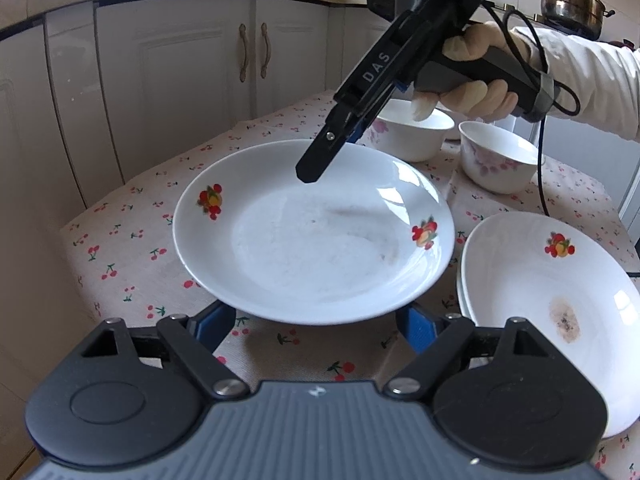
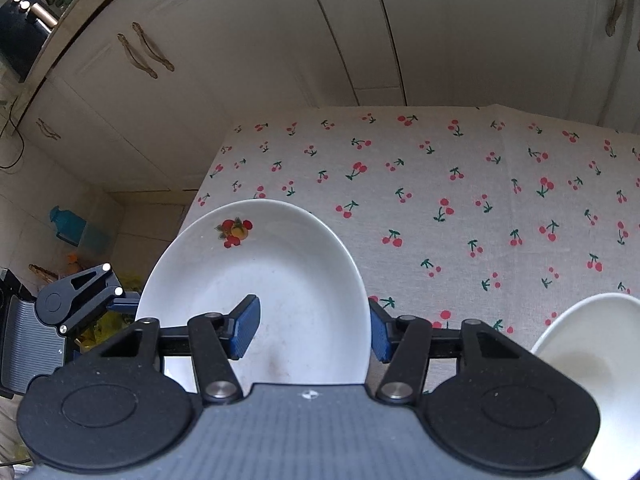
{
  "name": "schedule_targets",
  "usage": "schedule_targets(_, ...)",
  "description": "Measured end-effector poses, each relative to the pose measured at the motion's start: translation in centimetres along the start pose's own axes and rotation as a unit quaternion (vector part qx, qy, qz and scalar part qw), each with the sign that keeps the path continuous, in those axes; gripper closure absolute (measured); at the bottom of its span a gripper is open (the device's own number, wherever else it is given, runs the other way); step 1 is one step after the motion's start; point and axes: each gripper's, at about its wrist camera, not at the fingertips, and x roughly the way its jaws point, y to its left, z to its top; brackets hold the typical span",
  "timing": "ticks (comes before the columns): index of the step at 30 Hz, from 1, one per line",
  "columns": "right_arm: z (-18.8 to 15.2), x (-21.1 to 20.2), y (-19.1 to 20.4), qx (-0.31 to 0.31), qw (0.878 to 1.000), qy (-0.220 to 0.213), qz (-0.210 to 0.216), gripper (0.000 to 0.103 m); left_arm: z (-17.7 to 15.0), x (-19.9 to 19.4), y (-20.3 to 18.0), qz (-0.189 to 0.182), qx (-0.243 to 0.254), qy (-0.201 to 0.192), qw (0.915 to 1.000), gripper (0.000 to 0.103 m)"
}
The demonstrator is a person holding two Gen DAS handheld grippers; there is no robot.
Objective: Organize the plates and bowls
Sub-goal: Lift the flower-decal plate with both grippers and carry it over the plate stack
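Right wrist: right tool clamps plate rim.

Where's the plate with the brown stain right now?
In the left wrist view the stained plate lies at the right on the cherry tablecloth, topping a small stack, beside the lifted plate and nearer the camera than two bowls.

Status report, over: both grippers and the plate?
Right gripper shut on far rim of plate, lifted off cloth. Left gripper open below near rim. Plate stack beside, nothing blocking.
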Motion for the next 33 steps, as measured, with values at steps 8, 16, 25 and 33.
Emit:
schedule_targets(8,0.0,-0.8,0.7,-0.006,1.0,-0.006,0.003,0.041,0.9,-1.2,-0.5,0.01,0.008,-0.003,0.9999,0.016)
schedule_targets(16,-0.7,-3.0,1.7,-0.015,1.0,-0.017,0.01,0.041,1.9,-2.8,-2.0,0.02,0.015,-0.001,0.9997,0.016)
schedule_targets(25,-2.5,-5.5,2.5,-0.023,0.999,-0.019,0.02,0.041,2.5,-4.6,-4.6,0.024,0.015,0.004,0.9996,0.016)
schedule_targets(33,-5.2,-7.6,2.9,-0.026,0.999,-0.025,0.03,0.041,2.4,-7.0,-8.2,0.027,0.012,-0.003,0.9996,0.016)
